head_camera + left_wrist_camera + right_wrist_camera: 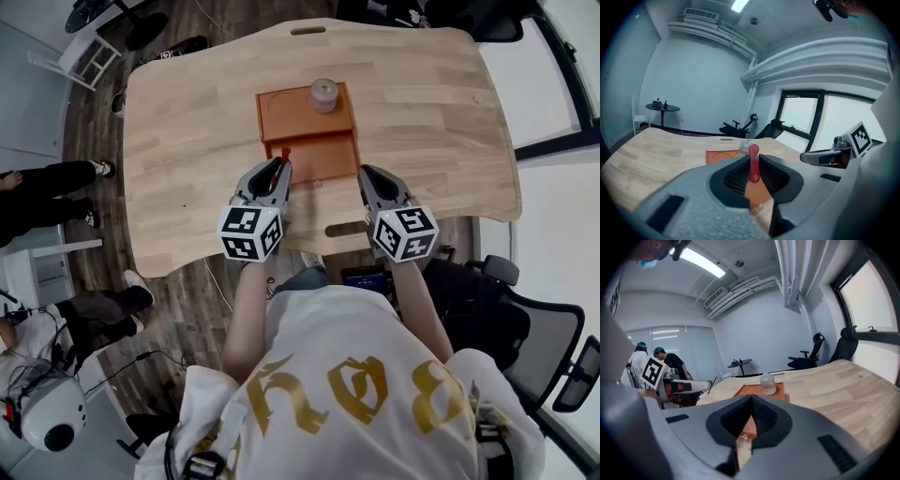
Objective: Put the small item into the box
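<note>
Left tool [279,167] pinches one red item [753,165] before one box [298,120].

Orange box [292,118] on wooden table [187,141]

Both forearms reach forward side by side. The left gripper [278,167] pinches a small red item [753,165] upright between its jaws. The right gripper [367,173] is closed and empty.

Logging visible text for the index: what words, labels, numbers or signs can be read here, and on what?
Shirt: large gold lettering, too distorted to read.
Left marker cube and right marker cube: black-and-white square patterns, no words.
Red item in the left gripper: no legible print.
Nothing else is readable.
</note>
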The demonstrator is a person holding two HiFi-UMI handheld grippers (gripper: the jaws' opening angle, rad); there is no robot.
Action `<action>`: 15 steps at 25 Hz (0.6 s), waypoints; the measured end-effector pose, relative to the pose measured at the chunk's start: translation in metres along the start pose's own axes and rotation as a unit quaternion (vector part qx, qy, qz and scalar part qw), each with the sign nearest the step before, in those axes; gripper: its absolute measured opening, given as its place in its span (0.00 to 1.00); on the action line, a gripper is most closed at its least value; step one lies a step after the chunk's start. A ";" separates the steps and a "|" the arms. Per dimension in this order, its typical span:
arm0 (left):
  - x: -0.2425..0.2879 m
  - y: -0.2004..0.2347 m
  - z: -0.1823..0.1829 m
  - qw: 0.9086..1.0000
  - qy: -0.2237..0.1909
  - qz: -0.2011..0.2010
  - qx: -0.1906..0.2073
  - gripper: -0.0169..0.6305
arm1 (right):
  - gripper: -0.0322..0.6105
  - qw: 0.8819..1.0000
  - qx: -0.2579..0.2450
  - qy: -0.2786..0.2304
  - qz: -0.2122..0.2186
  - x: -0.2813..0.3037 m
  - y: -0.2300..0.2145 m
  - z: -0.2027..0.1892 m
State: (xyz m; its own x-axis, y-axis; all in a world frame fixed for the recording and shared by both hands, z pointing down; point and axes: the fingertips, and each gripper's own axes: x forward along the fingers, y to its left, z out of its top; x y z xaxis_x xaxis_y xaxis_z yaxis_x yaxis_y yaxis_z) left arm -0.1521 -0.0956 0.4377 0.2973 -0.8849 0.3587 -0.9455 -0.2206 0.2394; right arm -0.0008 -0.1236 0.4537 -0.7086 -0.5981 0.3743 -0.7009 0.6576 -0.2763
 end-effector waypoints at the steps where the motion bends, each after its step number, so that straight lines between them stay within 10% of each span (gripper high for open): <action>1: 0.003 0.004 0.001 1.000 0.001 -0.003 -0.003 0.12 | 0.07 1.000 0.000 0.000 -0.002 0.006 -0.001 0.003; 15: 0.018 0.020 0.022 1.000 -0.014 -0.023 -0.007 0.12 | 0.07 0.999 -0.011 -0.025 -0.020 0.020 -0.003 0.036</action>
State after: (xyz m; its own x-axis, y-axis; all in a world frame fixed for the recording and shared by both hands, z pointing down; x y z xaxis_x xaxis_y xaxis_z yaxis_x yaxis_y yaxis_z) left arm -0.1683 -0.1243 0.4291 0.3364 -0.8848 0.3226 -0.9289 -0.2553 0.2683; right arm -0.0155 -0.1544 0.4300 -0.6841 -0.6455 0.3396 -0.7268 0.6429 -0.2419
